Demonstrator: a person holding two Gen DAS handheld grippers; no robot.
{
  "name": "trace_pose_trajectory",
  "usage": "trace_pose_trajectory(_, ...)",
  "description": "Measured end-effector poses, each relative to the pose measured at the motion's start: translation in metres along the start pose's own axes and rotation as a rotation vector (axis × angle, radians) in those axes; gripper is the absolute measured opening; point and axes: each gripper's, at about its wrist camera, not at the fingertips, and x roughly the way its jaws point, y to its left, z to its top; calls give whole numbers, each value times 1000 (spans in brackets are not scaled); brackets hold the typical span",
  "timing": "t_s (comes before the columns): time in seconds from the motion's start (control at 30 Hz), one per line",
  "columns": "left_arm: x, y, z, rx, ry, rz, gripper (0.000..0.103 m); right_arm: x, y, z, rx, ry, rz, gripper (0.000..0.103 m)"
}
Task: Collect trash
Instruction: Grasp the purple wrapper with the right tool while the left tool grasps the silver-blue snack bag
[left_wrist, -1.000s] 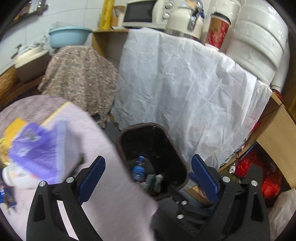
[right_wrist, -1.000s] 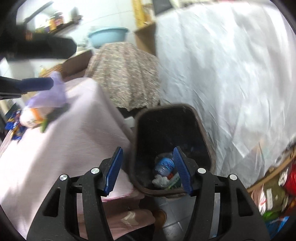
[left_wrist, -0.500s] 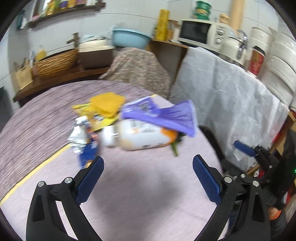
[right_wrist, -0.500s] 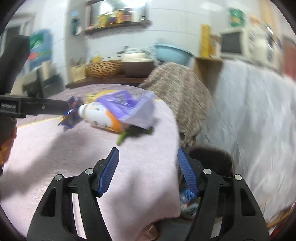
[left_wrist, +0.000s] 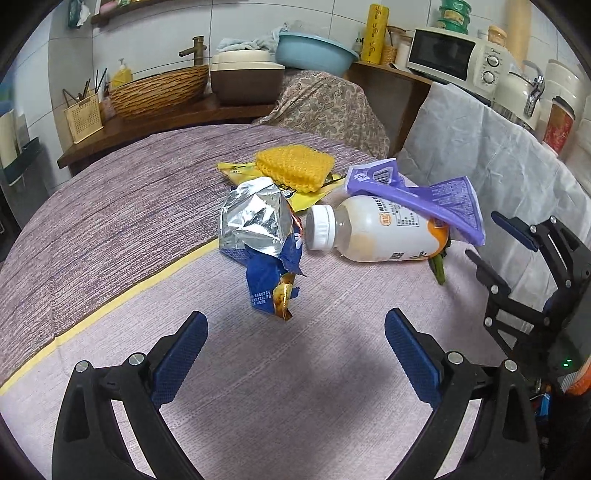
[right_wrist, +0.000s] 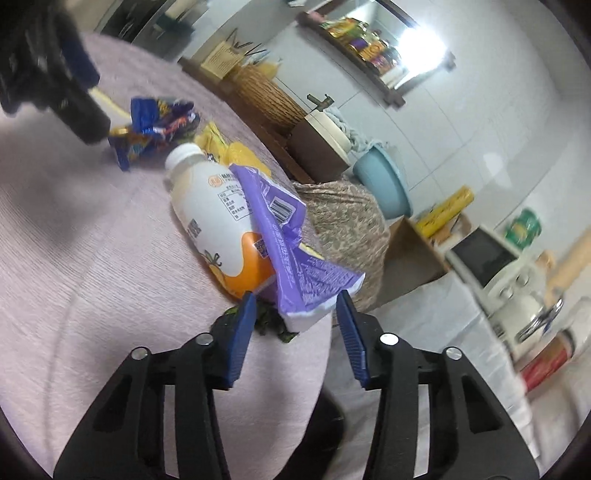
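Observation:
A white and orange plastic bottle (left_wrist: 373, 234) lies on its side on the purple tablecloth (left_wrist: 110, 229). A purple wrapper (left_wrist: 424, 195) rests on it. A crumpled silver and blue snack bag (left_wrist: 258, 236) lies left of the cap. A yellow wrapper (left_wrist: 295, 195) lies behind. My left gripper (left_wrist: 295, 347) is open and empty, just short of the snack bag. My right gripper (right_wrist: 295, 325) is open, with the purple wrapper's (right_wrist: 295, 258) near end between its jaws, beside the bottle's (right_wrist: 218, 214) base. The snack bag (right_wrist: 155, 129) lies beyond. The right gripper also shows in the left view (left_wrist: 517, 254).
A yellow knitted cloth (left_wrist: 295, 166) lies on the yellow wrapper. A green scrap (left_wrist: 437, 264) lies by the bottle's base. Behind are a cloth-draped chair (left_wrist: 325, 107), a white sheet over a counter (left_wrist: 480, 155), a microwave (left_wrist: 454, 61) and a blue basin (left_wrist: 314, 51).
Both grippers swung from over the floor bin up to the table. The left now faces the snack bag; the right has closed in on the purple wrapper's end.

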Motion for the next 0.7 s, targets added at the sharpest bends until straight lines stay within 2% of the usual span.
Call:
trace_pose_trajectory(0.1, 4, 2, 1, -6, 4, 5, 96, 5, 5, 2, -60, -11, -42, 36)
trace_pose_trajectory(0.17, 7, 6, 1, -19, 9, 9, 96, 8, 9, 3, -94, -19, -74, 24)
trace_pose_trajectory(0.2, 8, 7, 1, -25, 10, 10, 96, 10, 11, 4, -108, -18, -93, 14)
trace_pose_trajectory(0.23, 10, 9, 2, -27, 12, 12, 96, 12, 12, 5, -113, -14, -111, 10)
trace_pose_trajectory(0.33, 16, 9, 4, -14, 24, 38, 96, 12, 7, 7, -80, -21, -132, 5)
trace_pose_trajectory(0.57, 30, 15, 7, -13, 35, 79, 95, -4, -5, 10, -22, -66, -148, 3)
trace_pose_trajectory(0.7, 34, 18, 11, -9, 29, 104, 86, -11, -14, 10, 12, -71, -167, 3)
